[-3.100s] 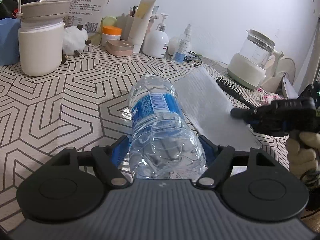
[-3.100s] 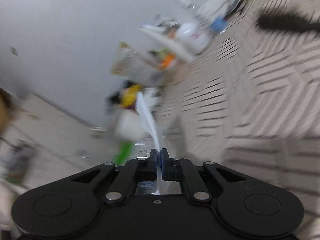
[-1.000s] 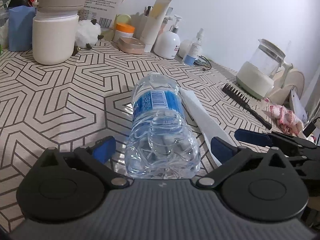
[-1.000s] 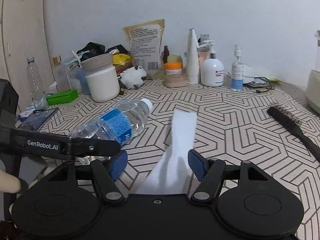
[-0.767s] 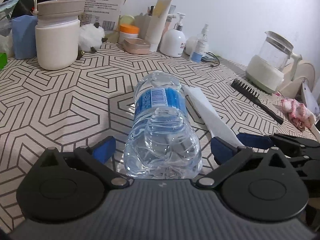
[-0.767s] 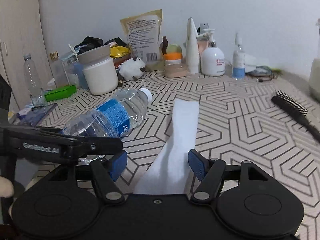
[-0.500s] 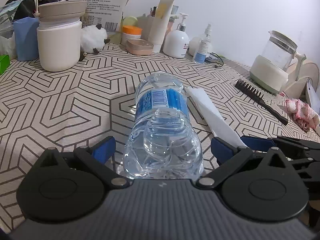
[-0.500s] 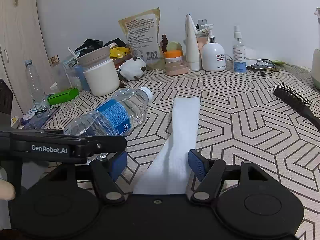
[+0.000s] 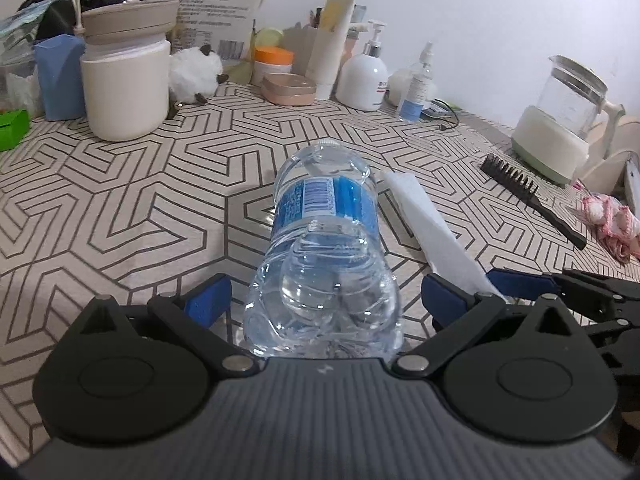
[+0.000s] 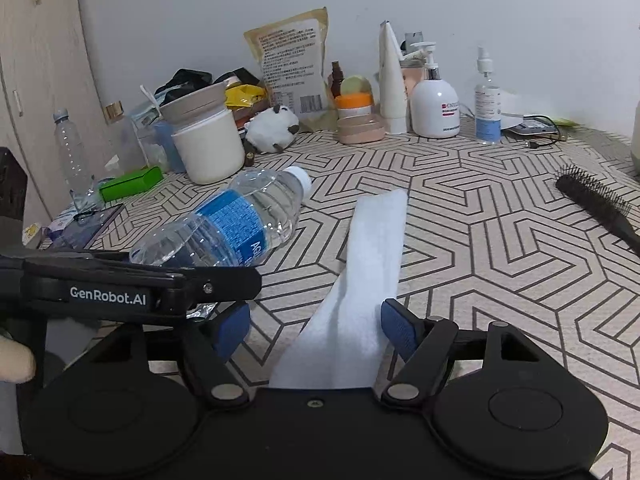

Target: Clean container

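Both grippers gape, holding nothing: bottle (image 9: 324,256) lies on the table between the left gripper (image 9: 324,300) pads, axis toward 12 o'clock; wipe (image 10: 360,304) lies likewise within the right gripper (image 10: 314,326).

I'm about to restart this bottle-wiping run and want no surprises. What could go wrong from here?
The bottle lies on its side, loose between the open left gripper, so it may roll when touched. The wipe lies flat on the tablecloth between the open right gripper; closing might pinch cloth as well. The two grippers sit close together, so they could bump.
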`<state>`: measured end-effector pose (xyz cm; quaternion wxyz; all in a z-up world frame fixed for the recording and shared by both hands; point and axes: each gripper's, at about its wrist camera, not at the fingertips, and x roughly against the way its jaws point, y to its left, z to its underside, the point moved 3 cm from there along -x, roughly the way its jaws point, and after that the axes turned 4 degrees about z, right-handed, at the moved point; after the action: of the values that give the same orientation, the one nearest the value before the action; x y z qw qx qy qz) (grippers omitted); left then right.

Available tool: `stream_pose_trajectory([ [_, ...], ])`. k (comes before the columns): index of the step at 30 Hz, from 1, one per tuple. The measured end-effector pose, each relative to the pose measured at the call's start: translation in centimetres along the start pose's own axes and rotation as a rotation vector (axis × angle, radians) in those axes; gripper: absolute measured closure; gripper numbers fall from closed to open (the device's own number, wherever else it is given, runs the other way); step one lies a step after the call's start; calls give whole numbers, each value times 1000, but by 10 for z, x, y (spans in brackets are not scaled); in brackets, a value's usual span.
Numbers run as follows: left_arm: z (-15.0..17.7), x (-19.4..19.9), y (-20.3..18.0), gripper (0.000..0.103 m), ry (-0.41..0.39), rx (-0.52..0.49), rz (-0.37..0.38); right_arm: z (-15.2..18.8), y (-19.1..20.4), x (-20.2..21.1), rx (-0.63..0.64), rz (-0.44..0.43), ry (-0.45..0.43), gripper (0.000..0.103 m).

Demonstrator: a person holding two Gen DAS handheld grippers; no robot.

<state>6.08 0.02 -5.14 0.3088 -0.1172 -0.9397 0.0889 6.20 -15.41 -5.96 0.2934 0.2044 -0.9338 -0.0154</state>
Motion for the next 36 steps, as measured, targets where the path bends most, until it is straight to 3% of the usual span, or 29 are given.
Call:
stream_pose_trajectory([
  [5,-1,30,-19,0,-97,-100,-86,-6,1,13,38,54,-30,25],
  [9,0,48,-27,0,-111,-126,-101,-6,4,26,50,56,-51,25],
  [13,9,54,-22,0,-67,-66,-81,-1,8,37,54,62,-55,25],
  [17,16,45,-10,0,52,-15,-31,6,12,40,86,75,-28,24],
  [22,24,41,-7,0,80,-66,-99,6,10,47,86,95,-35,24],
  [36,31,35,-17,0,126,-50,-31,13,9,47,65,94,-27,24],
])
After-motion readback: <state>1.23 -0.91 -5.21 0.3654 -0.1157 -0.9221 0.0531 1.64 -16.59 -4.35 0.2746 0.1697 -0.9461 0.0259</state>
